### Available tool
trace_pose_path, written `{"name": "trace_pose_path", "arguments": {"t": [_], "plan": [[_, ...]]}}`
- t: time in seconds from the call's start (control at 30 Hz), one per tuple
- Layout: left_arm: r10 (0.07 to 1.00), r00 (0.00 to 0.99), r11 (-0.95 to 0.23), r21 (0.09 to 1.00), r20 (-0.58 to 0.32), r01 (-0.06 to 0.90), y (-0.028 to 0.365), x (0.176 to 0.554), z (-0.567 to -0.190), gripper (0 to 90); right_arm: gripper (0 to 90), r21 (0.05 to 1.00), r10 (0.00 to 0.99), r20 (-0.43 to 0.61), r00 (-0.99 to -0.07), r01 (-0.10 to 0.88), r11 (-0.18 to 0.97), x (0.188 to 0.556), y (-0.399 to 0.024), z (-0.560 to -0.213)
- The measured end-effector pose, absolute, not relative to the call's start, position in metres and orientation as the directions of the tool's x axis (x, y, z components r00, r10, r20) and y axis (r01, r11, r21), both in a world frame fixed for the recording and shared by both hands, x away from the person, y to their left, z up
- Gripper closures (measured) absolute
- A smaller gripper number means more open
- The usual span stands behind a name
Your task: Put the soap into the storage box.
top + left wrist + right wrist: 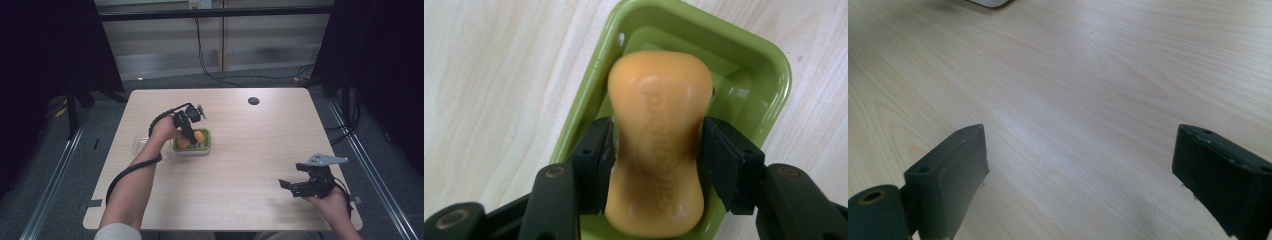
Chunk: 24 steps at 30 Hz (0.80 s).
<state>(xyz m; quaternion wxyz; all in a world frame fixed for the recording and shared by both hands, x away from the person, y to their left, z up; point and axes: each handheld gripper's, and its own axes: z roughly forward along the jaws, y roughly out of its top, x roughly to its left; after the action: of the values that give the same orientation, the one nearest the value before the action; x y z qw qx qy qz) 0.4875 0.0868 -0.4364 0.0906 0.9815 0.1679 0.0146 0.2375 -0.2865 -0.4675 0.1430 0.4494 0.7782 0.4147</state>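
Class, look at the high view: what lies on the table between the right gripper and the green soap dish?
Nothing: between the right gripper and the green soap dish, the high view shows bare wooden table.

Soap [656,150] in dish [769,75] (table's [250,150] left)

Embossed lettering on orange soap [656,150], illegible

The left gripper [656,160] held an orange soap [658,145] at its narrow waist, one black jaw pressed on each side. The soap had letters pressed into its top; I could not read them. It was over a green tray [769,80], which stood on a light wooden table [494,90].
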Motion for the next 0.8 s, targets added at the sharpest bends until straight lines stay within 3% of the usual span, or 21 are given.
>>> {"name": "trace_pose_path", "arguments": {"t": [0.43, 0.8], "plan": [[0.402, 0.914, -0.891, 0.207, -0.055, 0.404, 0.093, 0.485, -0.424, 41.8, 7.5, 0.773, 0.818, 0.153, -0.554, 0.583, 0.251, 0.237, -0.286, -0.467], [0.457, 0.883, -0.856, 0.215, -0.108, 0.470, 0.096, 0.477, -0.420, 28.5, 7.5, 0.773, 0.820, 0.147, -0.553, 0.581, 0.253, 0.236, -0.285, -0.466]]}}
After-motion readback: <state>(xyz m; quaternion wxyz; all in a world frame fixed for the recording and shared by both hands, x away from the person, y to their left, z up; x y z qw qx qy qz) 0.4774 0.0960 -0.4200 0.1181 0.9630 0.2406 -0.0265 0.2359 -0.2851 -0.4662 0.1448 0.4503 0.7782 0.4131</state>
